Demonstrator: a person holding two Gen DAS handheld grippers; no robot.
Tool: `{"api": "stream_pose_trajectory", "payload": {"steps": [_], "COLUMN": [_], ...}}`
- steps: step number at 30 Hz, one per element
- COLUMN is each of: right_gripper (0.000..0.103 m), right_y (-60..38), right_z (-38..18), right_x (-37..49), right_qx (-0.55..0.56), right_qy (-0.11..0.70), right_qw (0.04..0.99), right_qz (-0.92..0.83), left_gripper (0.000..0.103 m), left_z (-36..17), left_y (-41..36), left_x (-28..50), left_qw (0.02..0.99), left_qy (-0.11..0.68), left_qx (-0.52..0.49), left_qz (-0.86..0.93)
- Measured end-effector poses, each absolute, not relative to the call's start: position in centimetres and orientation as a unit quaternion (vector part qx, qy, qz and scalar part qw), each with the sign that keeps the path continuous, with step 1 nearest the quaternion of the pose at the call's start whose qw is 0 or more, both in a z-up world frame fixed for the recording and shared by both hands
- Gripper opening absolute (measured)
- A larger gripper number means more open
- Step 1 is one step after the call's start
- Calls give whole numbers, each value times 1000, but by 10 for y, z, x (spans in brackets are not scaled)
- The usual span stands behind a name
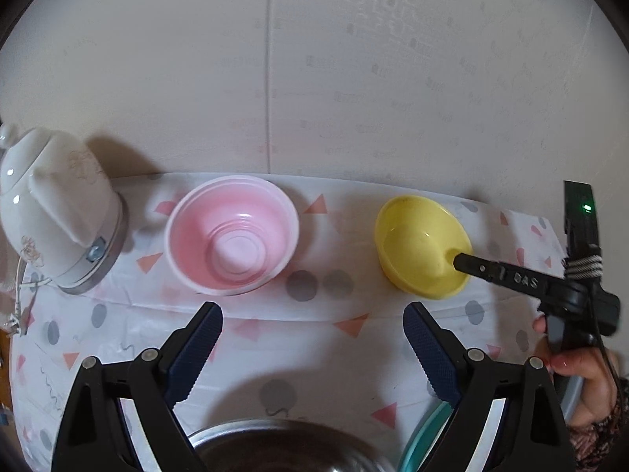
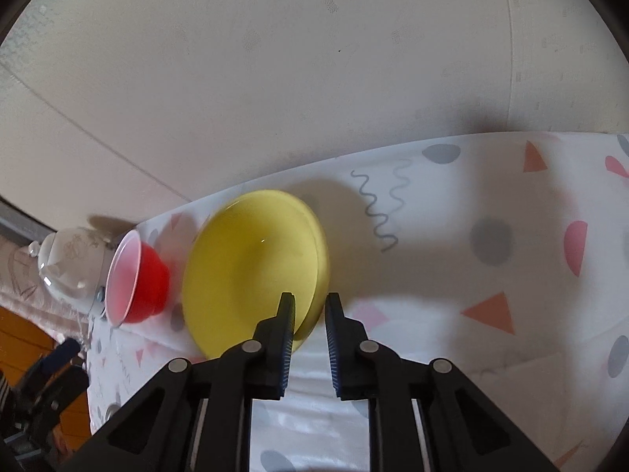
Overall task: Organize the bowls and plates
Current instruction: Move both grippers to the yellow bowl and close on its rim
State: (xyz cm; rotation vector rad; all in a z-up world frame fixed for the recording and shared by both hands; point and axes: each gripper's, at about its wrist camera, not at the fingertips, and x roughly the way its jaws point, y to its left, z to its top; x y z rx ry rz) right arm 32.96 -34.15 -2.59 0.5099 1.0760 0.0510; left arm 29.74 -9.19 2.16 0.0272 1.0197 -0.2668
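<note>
A yellow bowl (image 1: 416,244) (image 2: 251,267) sits tilted near the back of the patterned tablecloth (image 1: 314,354). My right gripper (image 2: 310,299) (image 1: 464,261) is shut on its near rim, with one finger inside the bowl and the other outside. To its left stands a bowl that is pink inside and red outside (image 1: 232,236) (image 2: 135,279). My left gripper (image 1: 312,308) hangs wide open above the cloth in front of the two bowls, with nothing between its fingers.
A white kettle (image 1: 55,204) (image 2: 67,259) stands at the far left by the table edge. The wall rises right behind the bowls. A metal bowl (image 1: 275,444) and a teal plate rim (image 1: 428,432) lie under my left gripper. A hand (image 1: 582,369) holds the right gripper.
</note>
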Motion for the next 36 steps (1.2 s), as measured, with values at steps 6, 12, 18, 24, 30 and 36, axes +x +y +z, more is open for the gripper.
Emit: {"api": "stream_pose_trajectory", "payload": {"steps": [6, 12, 18, 24, 30, 36], "right_gripper": [16, 16, 16, 16, 16, 14], "right_y": [-341, -340, -337, -340, -342, -345], "right_z": [-26, -31, -33, -33, -33, -35], "right_x": [317, 315, 317, 317, 315, 312], "right_qx": [221, 226, 231, 231, 237, 239], "right_qy": [510, 509, 507, 505, 500, 499], "right_qw": [831, 829, 830, 830, 831, 831], "right_qz": [32, 42, 45, 49, 59, 56], "left_gripper": [87, 77, 67, 36, 15, 14], "left_z": [11, 1, -12, -31, -39, -35], "left_y": [-109, -135, -158, -169, -172, -175], "left_x": [312, 324, 335, 344, 348, 343], "left_qw": [848, 837, 835, 817, 808, 814], "left_qy": [512, 526, 528, 556, 566, 559], "left_qx": [-14, -16, 3, 8, -6, 8], "left_qz": [-136, -149, -153, -153, -161, -157]}}
